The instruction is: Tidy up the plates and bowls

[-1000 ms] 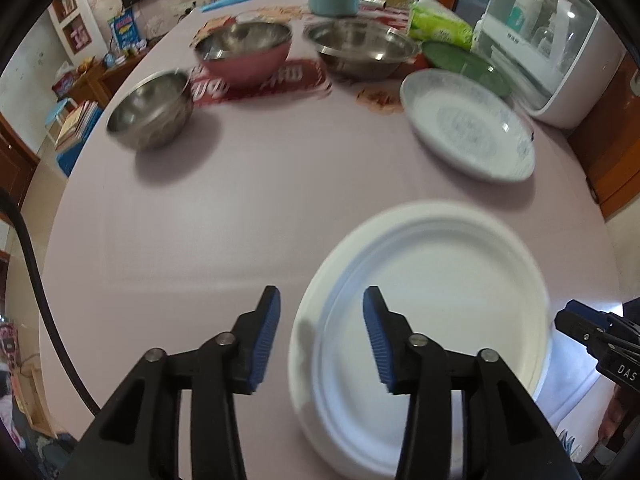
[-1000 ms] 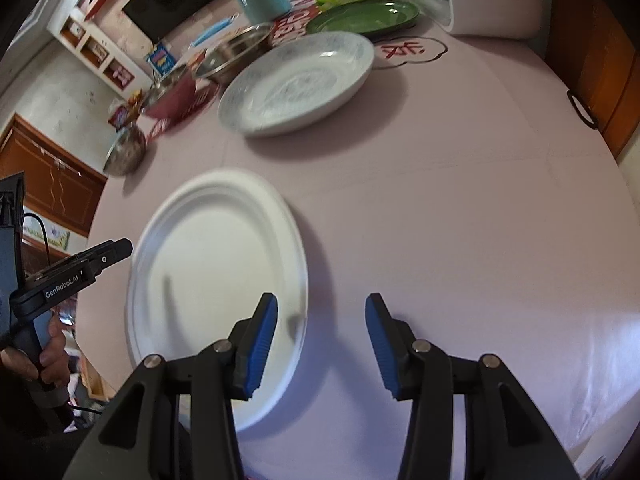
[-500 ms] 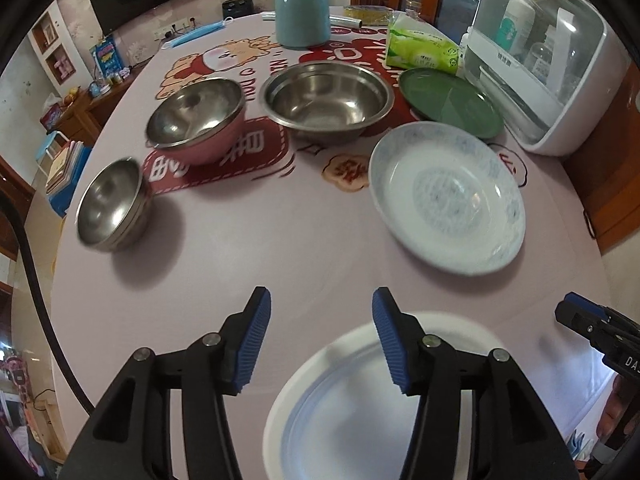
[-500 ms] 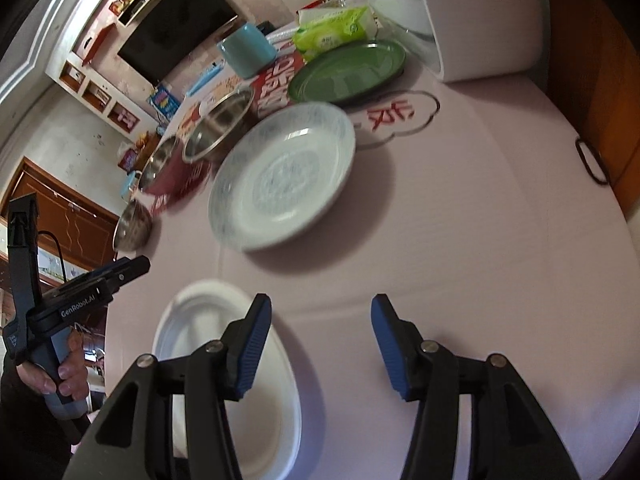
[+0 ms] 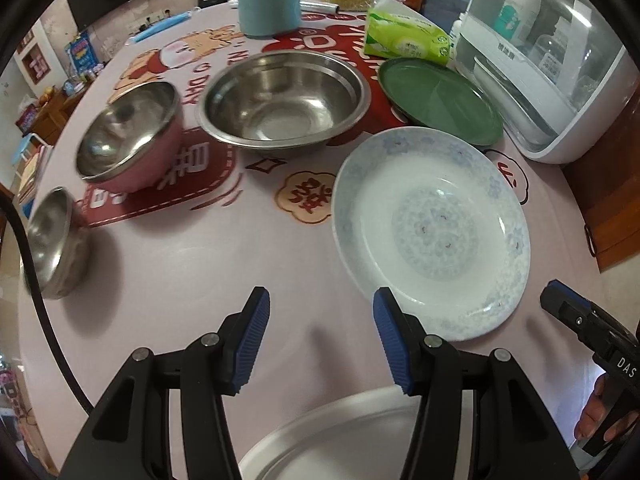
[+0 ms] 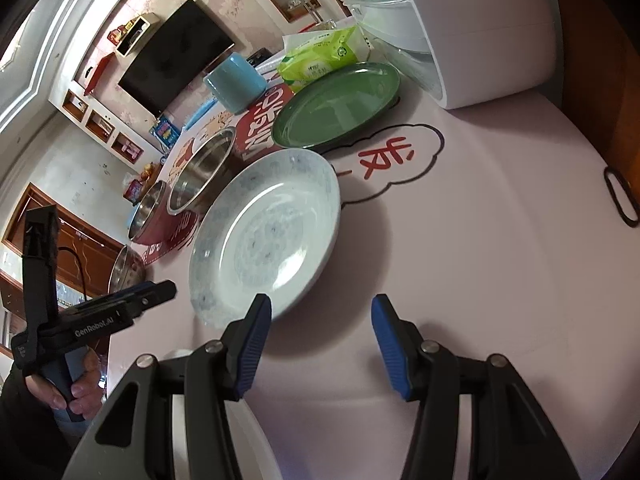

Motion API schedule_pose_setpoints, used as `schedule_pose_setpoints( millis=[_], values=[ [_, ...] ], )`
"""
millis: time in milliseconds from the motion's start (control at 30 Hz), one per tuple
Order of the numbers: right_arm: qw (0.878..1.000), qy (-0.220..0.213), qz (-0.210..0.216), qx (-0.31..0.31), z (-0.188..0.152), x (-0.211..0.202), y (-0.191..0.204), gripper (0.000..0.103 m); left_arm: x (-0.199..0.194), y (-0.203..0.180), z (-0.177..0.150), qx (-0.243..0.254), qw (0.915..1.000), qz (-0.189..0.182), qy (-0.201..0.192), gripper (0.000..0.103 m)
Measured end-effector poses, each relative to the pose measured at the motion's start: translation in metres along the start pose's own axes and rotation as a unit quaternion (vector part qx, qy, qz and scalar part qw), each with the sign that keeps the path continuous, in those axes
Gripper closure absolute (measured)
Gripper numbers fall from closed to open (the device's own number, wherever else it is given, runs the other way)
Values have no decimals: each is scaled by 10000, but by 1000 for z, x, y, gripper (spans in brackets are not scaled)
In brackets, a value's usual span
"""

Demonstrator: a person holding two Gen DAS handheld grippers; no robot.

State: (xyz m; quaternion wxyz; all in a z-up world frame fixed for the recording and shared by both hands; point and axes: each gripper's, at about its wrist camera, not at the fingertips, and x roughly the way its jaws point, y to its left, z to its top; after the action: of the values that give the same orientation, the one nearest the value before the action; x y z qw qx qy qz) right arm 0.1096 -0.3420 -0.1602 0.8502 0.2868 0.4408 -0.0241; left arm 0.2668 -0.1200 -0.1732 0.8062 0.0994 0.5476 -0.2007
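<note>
A white plate (image 5: 352, 436) lies at the table's near edge, under both grippers. A blue-patterned plate (image 5: 432, 228) (image 6: 264, 232) lies ahead, with a green plate (image 5: 440, 100) (image 6: 336, 104) behind it. A large steel bowl (image 5: 284, 100) (image 6: 200, 168), a pink bowl (image 5: 128, 136) (image 6: 146, 210) and a small steel bowl (image 5: 52, 240) (image 6: 124, 268) stand to the left. My left gripper (image 5: 320, 336) is open and empty above the table. My right gripper (image 6: 320, 340) is open and empty, its left finger by the patterned plate's near rim.
A white sterilizer box (image 5: 548, 56) stands at the right edge of the table. A teal canister (image 5: 268, 0) and a green tissue pack (image 5: 404, 36) stand at the back. The tablecloth (image 5: 200, 256) is pink with red prints.
Both grippers have moved up and forward from the white plate toward the patterned plate. The white plate has slid to the bottom of both views. Both stay open.
</note>
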Motion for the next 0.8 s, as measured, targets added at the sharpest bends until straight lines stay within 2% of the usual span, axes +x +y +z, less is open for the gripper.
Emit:
schedule_pose_setpoints(
  millis=[267,533,633,800],
  values=[
    [9994,-285,117,-172,3,16,6,51,28,-5,3,21,9996,-262,53,50],
    [9986,-214,200,-444,6,32,11,51,43,-2,5,-129,9990,-422,32,50],
    [9981,-174,195,-555,5,38,11,54,46,-3,6,-164,9987,-485,16,54],
    [9975,-189,149,-659,5,42,11,69,46,-5,7,-216,9978,-624,-67,67]
  ],
)
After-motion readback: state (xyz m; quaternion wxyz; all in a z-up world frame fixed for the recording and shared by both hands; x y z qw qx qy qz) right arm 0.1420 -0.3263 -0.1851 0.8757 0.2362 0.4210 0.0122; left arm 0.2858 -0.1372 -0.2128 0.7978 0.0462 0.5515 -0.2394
